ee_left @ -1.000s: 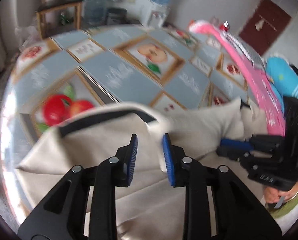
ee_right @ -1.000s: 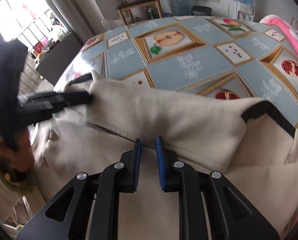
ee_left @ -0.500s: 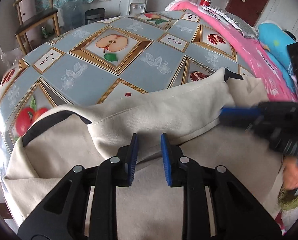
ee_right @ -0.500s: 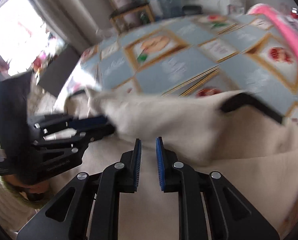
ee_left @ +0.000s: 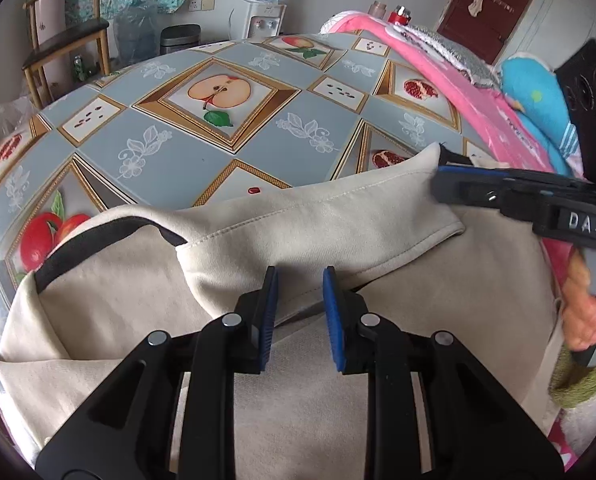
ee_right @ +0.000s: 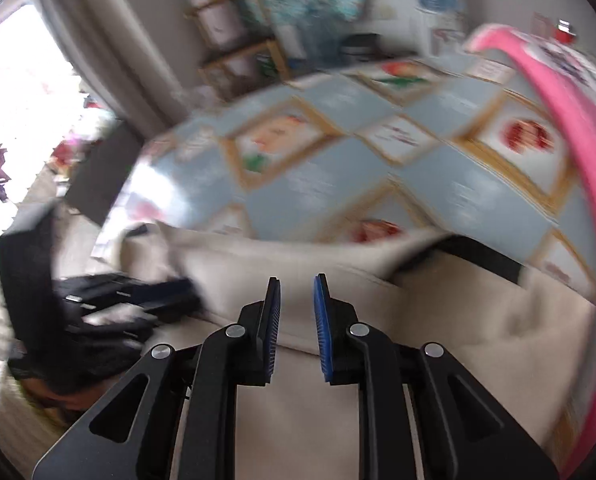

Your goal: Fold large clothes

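The large cream fabric garment with black trim lay spread over the near edge of the desk, which was covered by a grey-blue oilcloth printed with fruit in gold frames. A long folded band of the garment ran across it from left to right, its black-edged part showing toward the desk's near left corner.

The left tongs hovered over the lower hem of that band, blue-padded fingers spread with a clear gap and nothing between them. In the left wrist view the right tongs reached in from the right, their tip at the band's far right end; whether they pinched cloth there I cannot tell. In the blurred right wrist view the right tongs showed parted fingers above the cream cloth.

Along the desk's right edge lay a pink cloth and beside it a blue bundle.
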Action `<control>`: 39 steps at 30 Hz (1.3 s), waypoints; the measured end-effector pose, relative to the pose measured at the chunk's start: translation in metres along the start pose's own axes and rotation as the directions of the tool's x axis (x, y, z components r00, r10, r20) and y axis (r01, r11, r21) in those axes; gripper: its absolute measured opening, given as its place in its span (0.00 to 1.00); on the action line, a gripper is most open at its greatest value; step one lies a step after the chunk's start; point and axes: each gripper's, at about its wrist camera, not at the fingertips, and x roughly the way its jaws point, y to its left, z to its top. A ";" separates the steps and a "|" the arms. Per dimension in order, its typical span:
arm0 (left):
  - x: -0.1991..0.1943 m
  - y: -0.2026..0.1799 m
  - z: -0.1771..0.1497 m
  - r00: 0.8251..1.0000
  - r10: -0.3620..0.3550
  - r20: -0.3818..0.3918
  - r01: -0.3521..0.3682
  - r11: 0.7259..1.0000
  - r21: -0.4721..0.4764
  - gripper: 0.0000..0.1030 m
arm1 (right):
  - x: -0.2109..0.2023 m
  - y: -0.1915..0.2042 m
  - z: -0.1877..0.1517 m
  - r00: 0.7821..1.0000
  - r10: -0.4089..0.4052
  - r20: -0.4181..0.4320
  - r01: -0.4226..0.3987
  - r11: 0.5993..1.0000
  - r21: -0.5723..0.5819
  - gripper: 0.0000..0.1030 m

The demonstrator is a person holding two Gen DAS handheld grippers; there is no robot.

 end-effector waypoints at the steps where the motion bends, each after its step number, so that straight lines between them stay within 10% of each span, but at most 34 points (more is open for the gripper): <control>1: -0.001 0.003 -0.001 1.000 -0.014 0.004 0.014 1.000 -0.012 0.22 | 0.009 0.007 0.002 1.000 0.008 -0.010 -0.008 1.000 -0.022 0.23; 8: -0.028 0.023 0.013 0.995 -0.025 0.097 0.032 0.997 -0.072 0.22 | 0.040 0.010 -0.003 0.999 -0.009 -0.037 0.008 0.999 -0.035 0.26; 19: -0.005 0.026 0.012 0.997 0.079 0.012 -0.079 0.997 0.005 0.17 | 0.025 -0.034 -0.001 0.995 -0.098 -0.009 0.099 0.994 0.036 0.29; 23: -0.012 0.028 0.014 0.998 0.064 0.021 -0.063 0.998 -0.022 0.17 | 0.019 -0.017 0.001 0.990 -0.136 -0.028 0.136 0.991 -0.002 0.29; 29: -0.013 0.006 0.005 1.000 0.024 -0.006 -0.023 0.997 0.072 0.17 | 0.014 0.021 -0.005 0.999 0.018 -0.029 -0.020 0.997 -0.070 0.29; 39: -0.001 0.003 0.001 0.996 0.084 -0.029 -0.082 0.994 0.071 0.18 | 0.044 0.035 -0.021 0.991 -0.115 -0.069 0.106 0.986 -0.126 0.31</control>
